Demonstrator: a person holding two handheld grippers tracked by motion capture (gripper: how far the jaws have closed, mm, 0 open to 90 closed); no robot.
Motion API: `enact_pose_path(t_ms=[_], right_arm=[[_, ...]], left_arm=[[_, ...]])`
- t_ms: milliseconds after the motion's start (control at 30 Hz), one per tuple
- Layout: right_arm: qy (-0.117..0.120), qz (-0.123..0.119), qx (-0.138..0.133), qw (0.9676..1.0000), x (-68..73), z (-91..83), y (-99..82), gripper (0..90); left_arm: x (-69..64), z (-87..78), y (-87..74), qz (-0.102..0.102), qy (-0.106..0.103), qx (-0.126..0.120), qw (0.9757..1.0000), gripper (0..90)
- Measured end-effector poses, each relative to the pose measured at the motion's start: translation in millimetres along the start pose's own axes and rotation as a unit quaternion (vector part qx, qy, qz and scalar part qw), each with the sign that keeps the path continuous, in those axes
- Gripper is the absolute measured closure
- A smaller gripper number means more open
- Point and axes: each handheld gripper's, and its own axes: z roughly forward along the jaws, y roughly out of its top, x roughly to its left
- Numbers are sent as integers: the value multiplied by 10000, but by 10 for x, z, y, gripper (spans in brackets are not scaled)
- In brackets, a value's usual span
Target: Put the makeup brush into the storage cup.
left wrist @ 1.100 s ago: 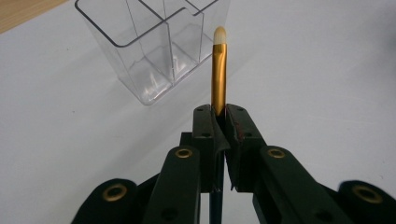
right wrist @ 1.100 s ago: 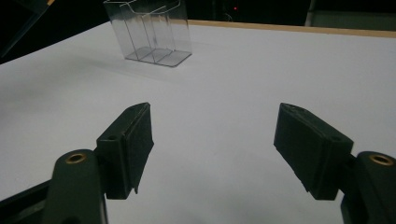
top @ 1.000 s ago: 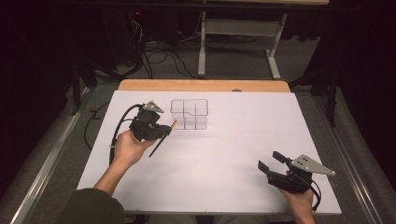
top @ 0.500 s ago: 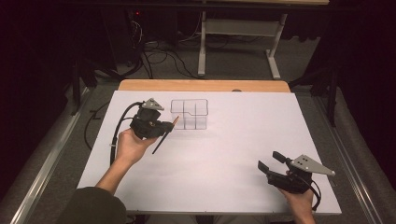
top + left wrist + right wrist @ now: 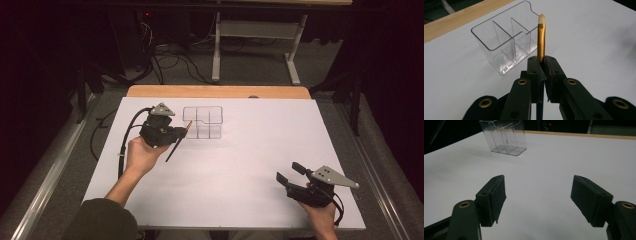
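Observation:
A clear plastic organizer with several compartments stands on the white table, toward the back left. My left gripper hovers just left of it, shut on a thin makeup brush. The brush's gold ferrule and pale tip stick out past the closed jaws, pointing toward the organizer. The dark handle slants down toward the person's hand. My right gripper rests near the table's front right, open, with bare table between its pads. The organizer stands far off in the right gripper view.
A wooden strip runs along the table's far edge. Beyond it are a grey desk frame and cables on the floor. A metal rail runs along the left side. White surface spreads wide between the two grippers.

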Motion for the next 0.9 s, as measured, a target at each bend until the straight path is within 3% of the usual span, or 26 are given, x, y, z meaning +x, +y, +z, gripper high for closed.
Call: enact_pose_path(t_ms=[900], right_arm=[[-10,-12,-18,10000,4,-5,2,299]], left_arm=[[37,13,19,-95,82,-537,9985,834]])
